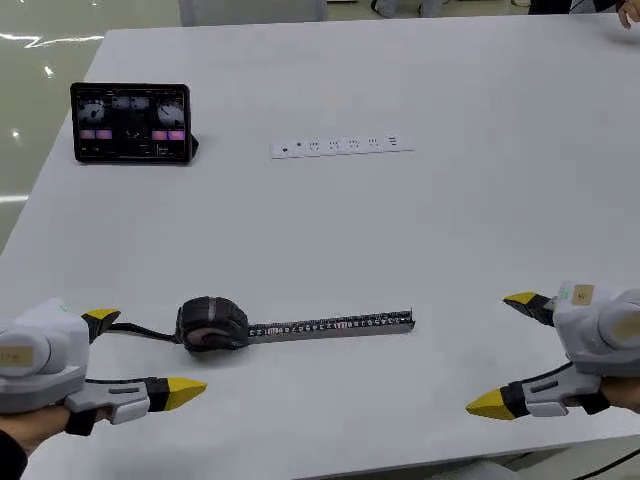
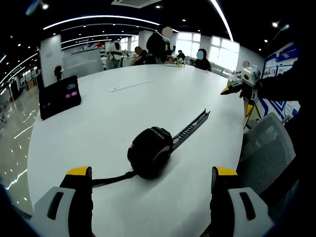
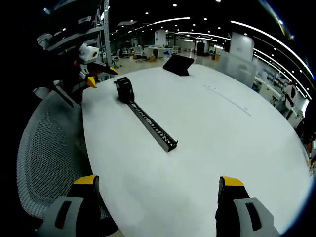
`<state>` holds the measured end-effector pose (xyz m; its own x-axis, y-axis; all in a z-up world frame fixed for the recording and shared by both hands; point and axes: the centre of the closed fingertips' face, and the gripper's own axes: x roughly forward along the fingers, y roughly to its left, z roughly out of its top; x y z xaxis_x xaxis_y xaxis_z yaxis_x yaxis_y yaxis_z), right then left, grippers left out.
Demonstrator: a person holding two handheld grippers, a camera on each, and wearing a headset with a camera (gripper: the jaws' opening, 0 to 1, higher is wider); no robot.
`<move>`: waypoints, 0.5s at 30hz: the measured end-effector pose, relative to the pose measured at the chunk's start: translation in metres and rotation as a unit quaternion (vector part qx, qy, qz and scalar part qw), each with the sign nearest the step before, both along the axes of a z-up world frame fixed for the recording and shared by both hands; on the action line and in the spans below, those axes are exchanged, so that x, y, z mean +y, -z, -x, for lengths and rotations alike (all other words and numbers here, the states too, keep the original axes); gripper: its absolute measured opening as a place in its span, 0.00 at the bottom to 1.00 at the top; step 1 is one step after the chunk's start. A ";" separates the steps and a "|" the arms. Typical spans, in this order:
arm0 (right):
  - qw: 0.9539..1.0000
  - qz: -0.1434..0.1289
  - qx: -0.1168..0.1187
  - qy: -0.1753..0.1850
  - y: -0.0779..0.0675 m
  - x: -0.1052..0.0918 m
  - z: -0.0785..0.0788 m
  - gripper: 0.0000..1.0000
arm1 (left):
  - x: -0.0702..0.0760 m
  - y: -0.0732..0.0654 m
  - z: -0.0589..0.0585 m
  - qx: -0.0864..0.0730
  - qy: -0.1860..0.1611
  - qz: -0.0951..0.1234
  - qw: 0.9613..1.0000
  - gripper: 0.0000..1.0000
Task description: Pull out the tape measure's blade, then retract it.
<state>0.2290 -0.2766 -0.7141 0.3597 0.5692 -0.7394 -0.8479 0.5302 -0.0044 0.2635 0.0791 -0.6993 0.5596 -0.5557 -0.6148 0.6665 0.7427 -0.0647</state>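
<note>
As the head view looks down on the white table (image 1: 420, 230), the tape measure (image 1: 212, 324) lies at 7 o'clock. Its blade (image 1: 335, 323) is drawn out flat toward 3 o'clock. The left gripper (image 1: 148, 352) sits just beside the case, jaws spread, holding nothing. The right gripper (image 1: 502, 352), at 4 o'clock, is likewise spread and unloaded, well apart from the blade tip. A tablet (image 1: 131, 122) stands at 10 o'clock and a power strip (image 1: 340, 146) at 12 o'clock.

In the left gripper view, the case lies ahead of the jaws, untouched, with the blade running toward 1 o'clock.

In the right gripper view, the blade tip lies at centre and the case at 11 o'clock.
</note>
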 end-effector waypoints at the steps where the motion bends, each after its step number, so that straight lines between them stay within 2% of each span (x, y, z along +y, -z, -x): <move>1: 1.000 0.003 0.000 -0.005 -0.001 0.001 -0.003 0.99 | -0.002 0.000 -0.001 0.001 0.000 0.001 1.000 0.99; 4: 1.000 0.015 0.000 -0.014 0.000 0.001 -0.010 0.99 | -0.006 0.003 -0.005 -0.003 -0.001 -0.010 1.000 0.99; 6: 1.000 0.021 0.001 -0.021 -0.002 0.003 -0.012 0.99 | -0.011 0.005 -0.006 0.003 0.000 -0.007 1.000 0.99; 10: 0.999 0.030 -0.003 -0.034 -0.001 0.003 -0.021 0.99 | -0.022 0.003 -0.006 -0.004 0.018 -0.004 1.000 0.99; 12: 0.998 0.047 -0.011 -0.048 -0.001 0.002 -0.025 0.99 | -0.025 0.004 -0.008 -0.005 0.015 -0.010 1.000 0.99; 13: 0.996 0.057 -0.016 -0.059 0.000 0.002 -0.026 0.99 | -0.029 0.002 -0.010 -0.008 0.015 -0.005 1.000 0.99; 15: 0.996 0.060 -0.012 -0.066 0.001 0.004 -0.027 0.99 | -0.031 0.001 -0.015 -0.007 0.006 0.002 1.000 0.99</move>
<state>0.2561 -0.2721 -0.7147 0.3058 0.5209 -0.7970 -0.9089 0.4089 -0.0815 0.2781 0.0478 -0.7006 0.5610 -0.5650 -0.6050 0.6765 0.7341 -0.0582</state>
